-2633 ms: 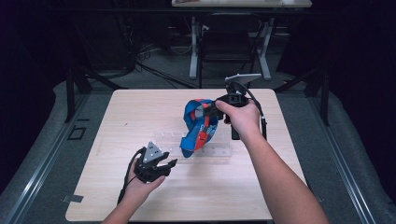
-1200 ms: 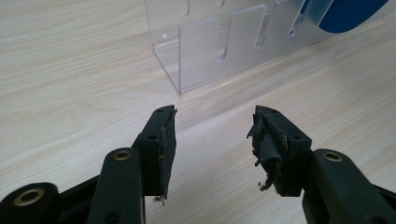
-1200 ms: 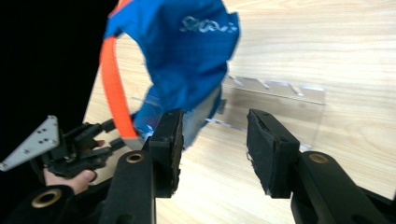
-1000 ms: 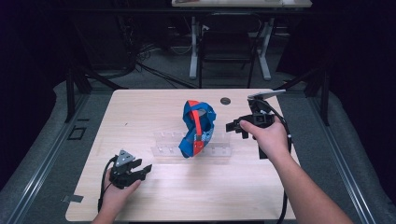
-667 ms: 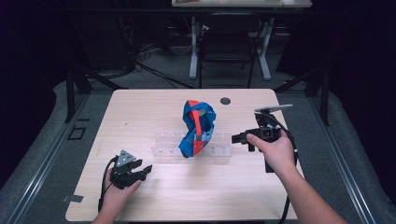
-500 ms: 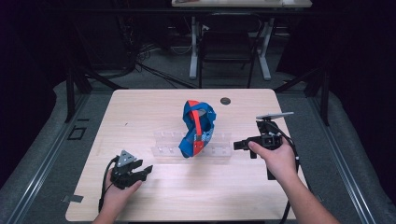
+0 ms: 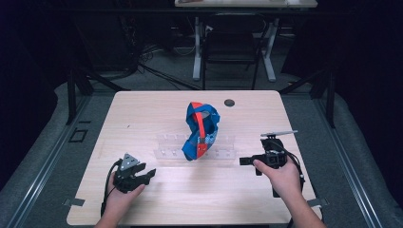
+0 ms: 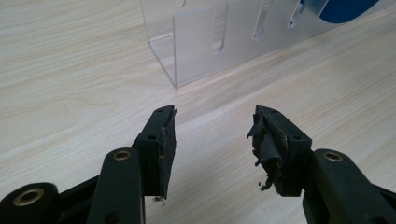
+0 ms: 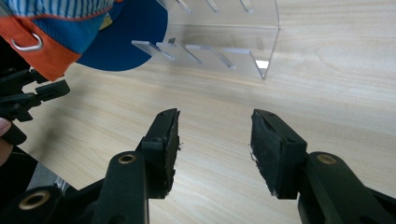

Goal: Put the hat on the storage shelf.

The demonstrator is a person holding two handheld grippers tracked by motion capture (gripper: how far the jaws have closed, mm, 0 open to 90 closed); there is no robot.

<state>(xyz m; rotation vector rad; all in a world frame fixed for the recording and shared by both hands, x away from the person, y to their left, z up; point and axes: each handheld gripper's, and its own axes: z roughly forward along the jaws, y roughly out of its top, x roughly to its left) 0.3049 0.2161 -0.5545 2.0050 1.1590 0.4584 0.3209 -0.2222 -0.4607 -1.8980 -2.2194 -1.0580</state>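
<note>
Standing upright in rack (image 7: 166, 147): cap (image 7: 200, 127)

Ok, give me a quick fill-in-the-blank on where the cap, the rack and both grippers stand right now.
1. The blue and orange cap sits on the clear ____ rack.
2. Both the left gripper and the right gripper have ____ jaws with nothing between them.
3. Both grippers are over the ____ table.

Missing words: acrylic; open; wooden

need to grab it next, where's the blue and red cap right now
In the high view the cap sits on the clear rack at the table's middle, between both grippers.
</note>
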